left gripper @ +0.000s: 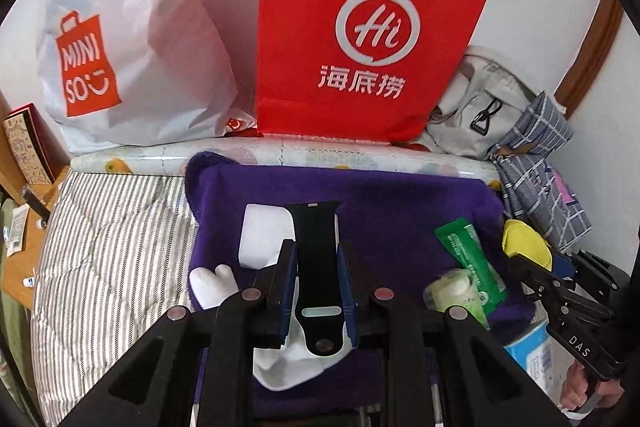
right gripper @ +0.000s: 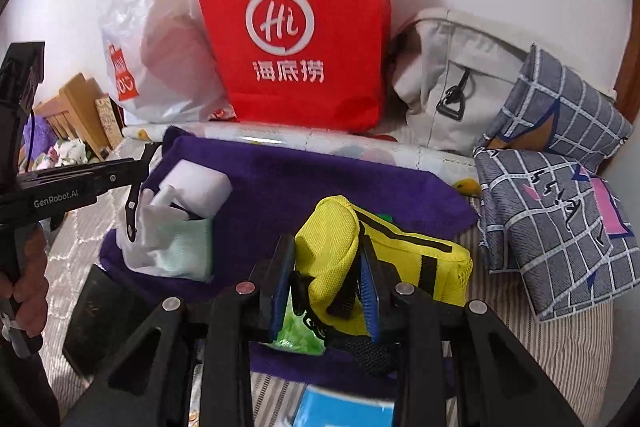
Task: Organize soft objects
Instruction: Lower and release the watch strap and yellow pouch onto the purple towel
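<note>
- Pinching a black watch strap (left gripper: 317,267) in left gripper (left gripper: 317,281), above purple towel (left gripper: 400,203).
- Clamping yellow pouch (right gripper: 332,247) in right gripper (right gripper: 326,291), over same towel.
- Leaving white glove (left gripper: 212,285), green packet (left gripper: 472,259) unsorted; barely underway.

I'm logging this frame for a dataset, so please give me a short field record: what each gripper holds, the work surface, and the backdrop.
left gripper: shut on black watch strap
right gripper: shut on yellow pouch
surface: purple towel on a striped bed
also on towel: white glove, green packet
backdrop: red paper bag, white plastic bag
</note>
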`<state>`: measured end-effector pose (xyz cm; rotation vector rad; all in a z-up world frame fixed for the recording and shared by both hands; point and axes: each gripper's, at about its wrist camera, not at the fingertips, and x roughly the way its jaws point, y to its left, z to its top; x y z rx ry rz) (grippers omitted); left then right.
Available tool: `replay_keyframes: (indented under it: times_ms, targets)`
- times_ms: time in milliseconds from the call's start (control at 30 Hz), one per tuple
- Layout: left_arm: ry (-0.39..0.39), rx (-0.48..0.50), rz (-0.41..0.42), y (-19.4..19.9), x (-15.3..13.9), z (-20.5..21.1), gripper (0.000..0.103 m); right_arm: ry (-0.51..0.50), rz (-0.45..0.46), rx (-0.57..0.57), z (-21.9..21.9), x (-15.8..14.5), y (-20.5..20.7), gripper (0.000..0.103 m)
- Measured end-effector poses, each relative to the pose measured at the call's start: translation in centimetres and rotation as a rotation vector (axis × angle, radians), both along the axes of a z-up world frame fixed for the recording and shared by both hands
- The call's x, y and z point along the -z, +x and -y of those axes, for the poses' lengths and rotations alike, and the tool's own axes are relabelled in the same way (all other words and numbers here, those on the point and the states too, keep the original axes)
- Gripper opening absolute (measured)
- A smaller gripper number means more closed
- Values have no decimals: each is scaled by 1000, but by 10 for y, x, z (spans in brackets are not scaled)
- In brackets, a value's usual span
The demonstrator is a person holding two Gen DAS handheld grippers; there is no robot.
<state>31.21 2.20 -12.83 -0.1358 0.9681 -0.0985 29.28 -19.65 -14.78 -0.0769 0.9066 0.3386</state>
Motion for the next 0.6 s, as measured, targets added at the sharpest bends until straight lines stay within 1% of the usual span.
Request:
replay_keyframes:
  times_ms: [167, 333, 467, 533, 600]
  targets:
    - [22, 19, -33, 12, 13, 5, 20, -40, -33, -17, -9, 14, 12, 31]
    - [27, 28, -49, 20, 20, 8, 20, -65, -53, -30, -15, 24, 18, 32]
    - [30, 32, -55, 24, 24, 8, 20, -76, -82, -28, -18, 31, 23, 35]
    - [27, 35, -60, 26, 26, 7, 20, -83, -78, -31, -19, 32, 23, 36]
    - [26, 37, -63, 27, 26, 7, 20, -80, -79, -39, -21, 32, 22, 40]
